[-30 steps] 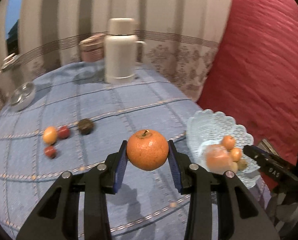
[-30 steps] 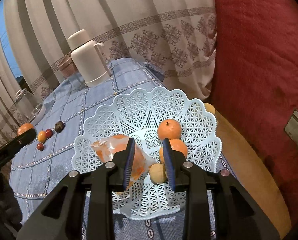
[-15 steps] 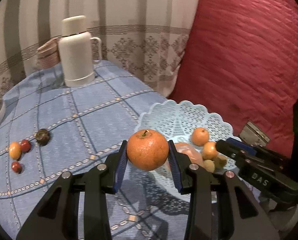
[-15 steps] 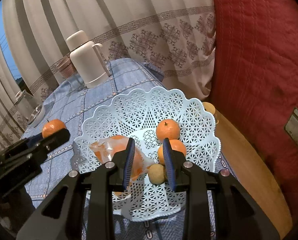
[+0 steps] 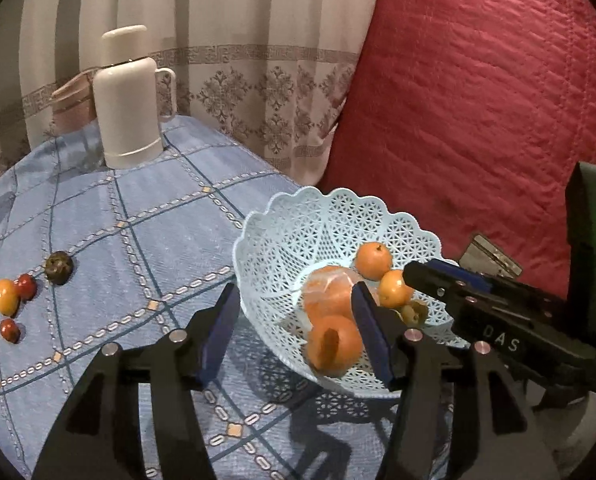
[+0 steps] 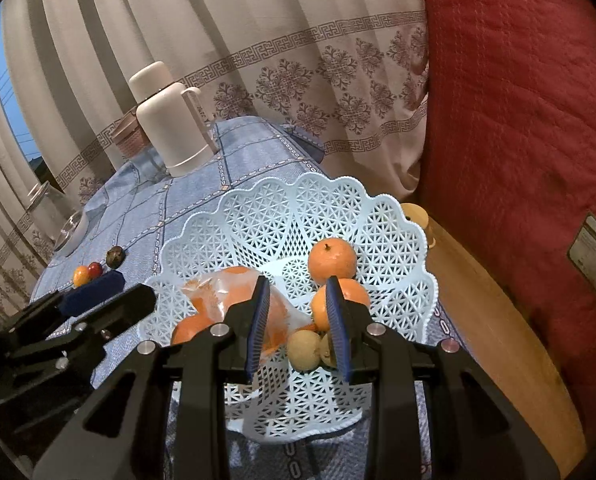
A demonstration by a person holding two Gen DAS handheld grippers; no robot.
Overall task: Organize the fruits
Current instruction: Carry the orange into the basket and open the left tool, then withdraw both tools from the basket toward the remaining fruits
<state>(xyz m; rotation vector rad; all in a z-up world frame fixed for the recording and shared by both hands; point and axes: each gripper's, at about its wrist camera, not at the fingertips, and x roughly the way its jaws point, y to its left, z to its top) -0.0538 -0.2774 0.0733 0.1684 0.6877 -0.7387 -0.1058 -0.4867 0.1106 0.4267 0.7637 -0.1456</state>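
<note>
One orange (image 5: 334, 344) dropped from the opening left gripper (image 5: 294, 332) into the basket (image 5: 338, 216).

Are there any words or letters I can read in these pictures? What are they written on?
"DAS": white letters on the side of the black right hand-held gripper, seen from the left wrist view.
The small metal plate on the red quilted cover carries marks too blurred to read.
Nothing readable shows on the white thermos flask or the pale blue lattice plastic basket.
</note>
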